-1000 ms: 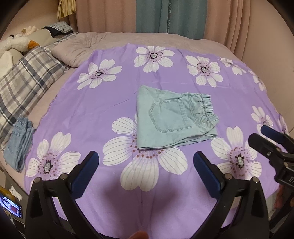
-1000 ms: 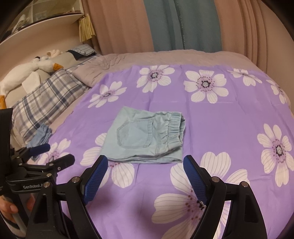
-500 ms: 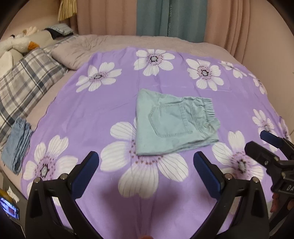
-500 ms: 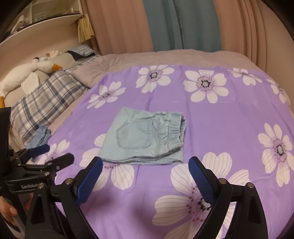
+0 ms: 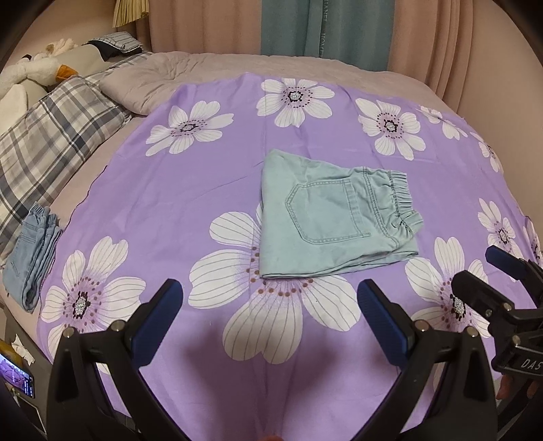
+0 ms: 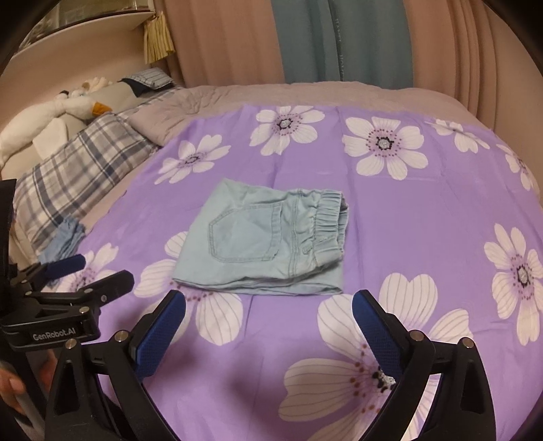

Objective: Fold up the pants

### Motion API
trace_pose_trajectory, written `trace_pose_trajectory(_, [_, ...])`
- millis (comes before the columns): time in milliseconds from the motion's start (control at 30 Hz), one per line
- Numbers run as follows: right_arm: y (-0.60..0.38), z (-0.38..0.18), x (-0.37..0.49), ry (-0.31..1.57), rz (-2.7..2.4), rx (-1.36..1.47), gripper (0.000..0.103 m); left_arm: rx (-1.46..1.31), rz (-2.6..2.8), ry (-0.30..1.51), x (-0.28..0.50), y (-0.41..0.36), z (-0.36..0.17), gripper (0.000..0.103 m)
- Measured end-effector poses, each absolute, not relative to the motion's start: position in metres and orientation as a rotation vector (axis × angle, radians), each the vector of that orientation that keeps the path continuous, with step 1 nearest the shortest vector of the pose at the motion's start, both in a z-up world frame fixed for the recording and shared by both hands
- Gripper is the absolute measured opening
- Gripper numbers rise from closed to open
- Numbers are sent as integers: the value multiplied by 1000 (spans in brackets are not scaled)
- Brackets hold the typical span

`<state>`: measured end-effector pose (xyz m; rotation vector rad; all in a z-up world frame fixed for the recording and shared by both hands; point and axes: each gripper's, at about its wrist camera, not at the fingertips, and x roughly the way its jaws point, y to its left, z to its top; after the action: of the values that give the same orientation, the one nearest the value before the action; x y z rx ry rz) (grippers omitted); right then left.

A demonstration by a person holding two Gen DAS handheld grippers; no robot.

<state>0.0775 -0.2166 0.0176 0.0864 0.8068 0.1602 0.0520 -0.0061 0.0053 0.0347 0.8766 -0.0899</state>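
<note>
left gripper is seen nearest, jaws spread wide, nothing held; it is raised over the near edge of the sheet. right gripper likewise stands spread and empty, just beside the left one. neither touches the pants

the pants are found beyond both grippers, near the middle of the sheet, apart from the fingertips. they lie as a compact flat packet: back pocket up, elastic waistband bunched at the right edge, layered edges visible along the near side

judgement: folding appears done or nearly so. the packet is squared and laid down, and no loose leg is seen. left, if anything: smoothing of the waistband corner, which sits slightly proud, or removal to a pile. whether another fold is meant cannot be told

surface: purple sheet with large white flowers, spread over a grey bed, lying mostly smooth. at the left edge a second folded denim item is noted, then a plaid pillow and a plush goose. farthest back, pink and teal curtains are noted; a shelf at upper left
</note>
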Motion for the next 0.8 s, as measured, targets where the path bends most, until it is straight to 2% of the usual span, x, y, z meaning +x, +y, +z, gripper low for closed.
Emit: trace_pose_trajectory(800, [-221, 16, 78, 813, 159, 102, 98, 46, -68, 877, 54, -10, 8, 103])
